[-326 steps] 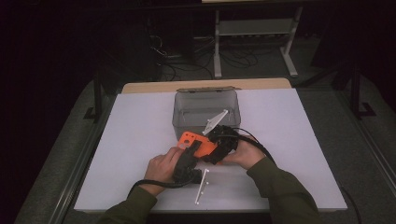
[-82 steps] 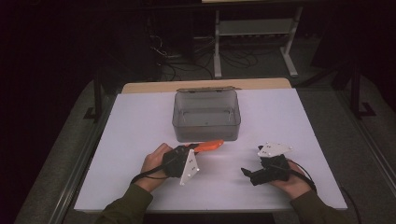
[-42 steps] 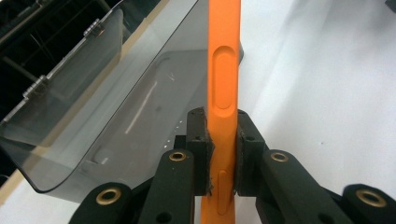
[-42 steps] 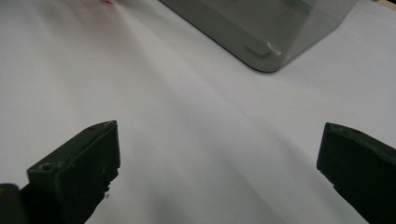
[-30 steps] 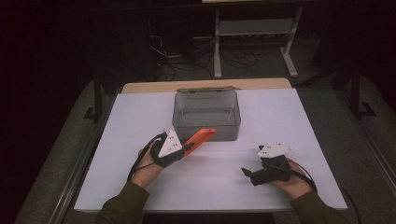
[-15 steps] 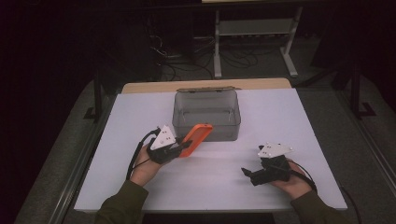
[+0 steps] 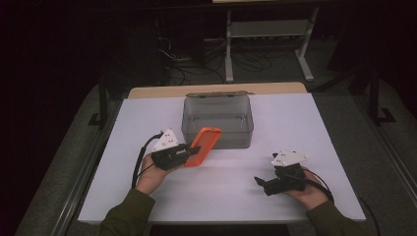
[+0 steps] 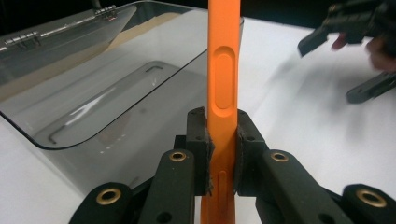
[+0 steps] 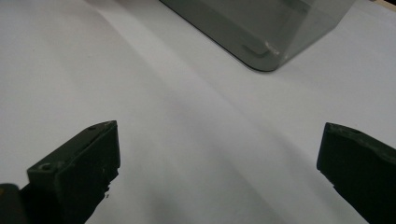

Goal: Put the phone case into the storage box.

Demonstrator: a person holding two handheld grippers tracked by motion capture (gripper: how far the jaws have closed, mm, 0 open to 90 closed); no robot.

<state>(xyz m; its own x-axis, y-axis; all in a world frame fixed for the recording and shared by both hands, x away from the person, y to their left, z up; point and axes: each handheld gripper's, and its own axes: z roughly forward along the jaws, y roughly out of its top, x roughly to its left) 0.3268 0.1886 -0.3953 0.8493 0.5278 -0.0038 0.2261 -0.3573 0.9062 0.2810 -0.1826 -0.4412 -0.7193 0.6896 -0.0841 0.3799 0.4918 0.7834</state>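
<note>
Table (image 7: 147, 196) bears a clear grey box (image 7: 218, 118), just beyond the orange phone case (image 7: 202, 146) held raised at its near wall. Left gripper (image 7: 182, 153) clamps the case edge-on; right gripper (image 7: 261, 183) gapes empty, well apart

A white table (image 7: 305, 128) fills the middle of the frame, with a tan strip (image 7: 162, 91) along its far edge. Beyond it, upper middle, a metal stand (image 7: 268, 29) rises from the dark floor, and cables (image 7: 189, 56) lie tangled at its left.
</note>
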